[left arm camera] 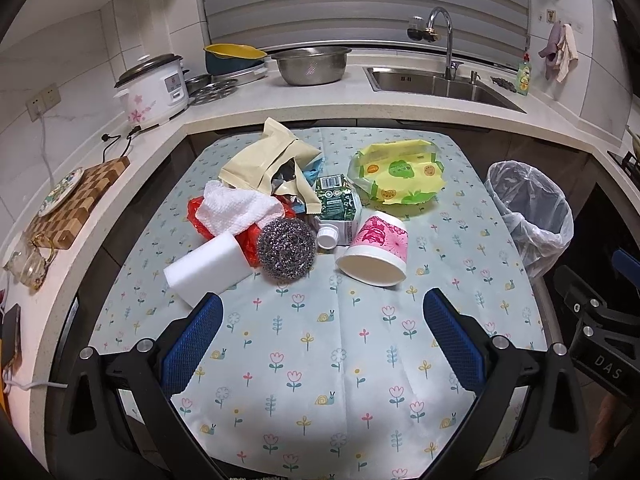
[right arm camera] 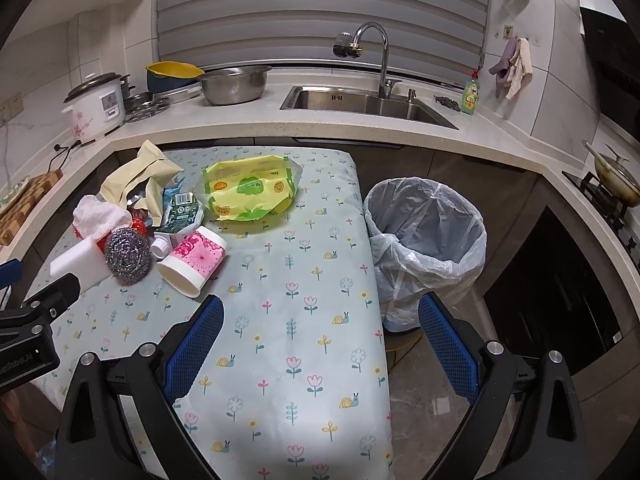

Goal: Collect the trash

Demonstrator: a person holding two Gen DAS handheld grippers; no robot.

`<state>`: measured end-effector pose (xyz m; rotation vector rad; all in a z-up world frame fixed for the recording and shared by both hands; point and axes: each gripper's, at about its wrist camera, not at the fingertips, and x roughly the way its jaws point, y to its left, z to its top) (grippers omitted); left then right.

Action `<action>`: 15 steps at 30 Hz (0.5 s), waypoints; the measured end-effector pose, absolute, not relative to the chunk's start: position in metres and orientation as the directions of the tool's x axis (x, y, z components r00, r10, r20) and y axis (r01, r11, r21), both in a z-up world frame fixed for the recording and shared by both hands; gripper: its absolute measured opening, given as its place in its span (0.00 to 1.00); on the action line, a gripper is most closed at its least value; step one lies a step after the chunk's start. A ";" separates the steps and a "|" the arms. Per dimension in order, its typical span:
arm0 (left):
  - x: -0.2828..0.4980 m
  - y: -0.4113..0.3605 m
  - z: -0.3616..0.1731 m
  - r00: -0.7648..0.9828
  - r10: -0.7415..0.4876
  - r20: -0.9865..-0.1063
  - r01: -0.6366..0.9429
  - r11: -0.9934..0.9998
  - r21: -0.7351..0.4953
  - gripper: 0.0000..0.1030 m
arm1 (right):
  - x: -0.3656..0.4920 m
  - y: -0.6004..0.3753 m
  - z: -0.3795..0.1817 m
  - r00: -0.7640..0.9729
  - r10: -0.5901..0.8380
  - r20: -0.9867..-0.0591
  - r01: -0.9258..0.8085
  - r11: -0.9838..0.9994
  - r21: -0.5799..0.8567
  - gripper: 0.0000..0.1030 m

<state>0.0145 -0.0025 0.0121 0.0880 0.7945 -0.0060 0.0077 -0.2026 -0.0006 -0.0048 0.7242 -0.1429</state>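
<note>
A pile of trash lies on the flowered table (left arm camera: 320, 360) (right arm camera: 288, 340): a pink and white paper cup (left arm camera: 374, 250) (right arm camera: 194, 260) on its side, a steel scourer (left arm camera: 285, 248) (right arm camera: 127, 254), a white sponge block (left arm camera: 208, 268) (right arm camera: 76, 266), a white cloth (left arm camera: 236, 208) (right arm camera: 100, 216) over red plastic, a green carton (left arm camera: 338, 204) (right arm camera: 182, 210) with a white cap, a beige paper bag (left arm camera: 264, 160) (right arm camera: 140, 176) and a yellow-green wrapper (left arm camera: 400, 176) (right arm camera: 250, 188). My left gripper (left arm camera: 322, 332) hovers open in front of the pile, nothing in it. My right gripper (right arm camera: 320, 336) stands open over the table's right edge, empty.
A bin lined with a clear bag (left arm camera: 528, 216) (right arm camera: 424, 232) stands on the floor right of the table. Behind runs a counter with a rice cooker (left arm camera: 154, 88), steel bowl (left arm camera: 310, 64), sink (left arm camera: 432, 80) and tap. A chequered board (left arm camera: 76, 204) lies left; a hob with a pan (right arm camera: 616, 184) is right.
</note>
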 end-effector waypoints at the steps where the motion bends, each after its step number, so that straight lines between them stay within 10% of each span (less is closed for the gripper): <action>1: 0.015 -0.003 0.012 0.700 0.028 -0.714 0.037 0.996 0.075 0.93 | 0.008 -0.203 0.000 0.740 -0.132 -0.660 0.129 0.990 -0.054 0.91; 15: 0.015 -0.004 0.012 0.703 0.031 -0.710 0.032 0.997 0.076 0.93 | 0.009 -0.205 0.001 0.743 -0.135 -0.655 0.126 0.990 -0.060 0.92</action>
